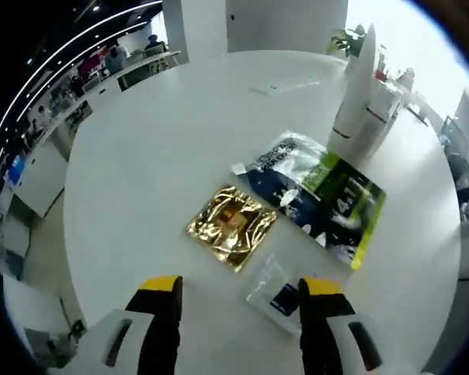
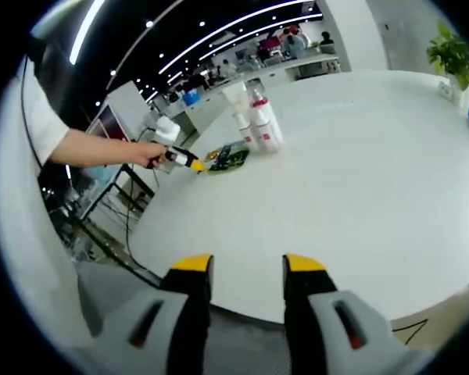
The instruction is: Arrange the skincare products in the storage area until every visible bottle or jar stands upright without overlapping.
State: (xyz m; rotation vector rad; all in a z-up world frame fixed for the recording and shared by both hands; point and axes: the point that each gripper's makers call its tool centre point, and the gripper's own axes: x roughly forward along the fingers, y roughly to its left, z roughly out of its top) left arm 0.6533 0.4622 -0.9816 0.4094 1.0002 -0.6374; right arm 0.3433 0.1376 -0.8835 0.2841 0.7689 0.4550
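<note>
my left tongs (image 1: 241, 291) released over the smooth round white desk (image 1: 156, 156), crinkly gold foil pouch (image 1: 231, 226) just ahead, glossy sachets (image 1: 320, 195) beside it, right tongs (image 2: 246, 267) released at the desk edge, white bottles (image 2: 258, 121) far across open surface

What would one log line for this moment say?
left hand-held gripper: open, above gold packet | right hand-held gripper: open, empty | white bottles: upright | table: white

Left gripper (image 1: 242, 301) and right gripper (image 2: 246, 273) with grey bodies, black yellow-tipped jaws, person's white short sleeve (image 2: 43, 117)
</note>
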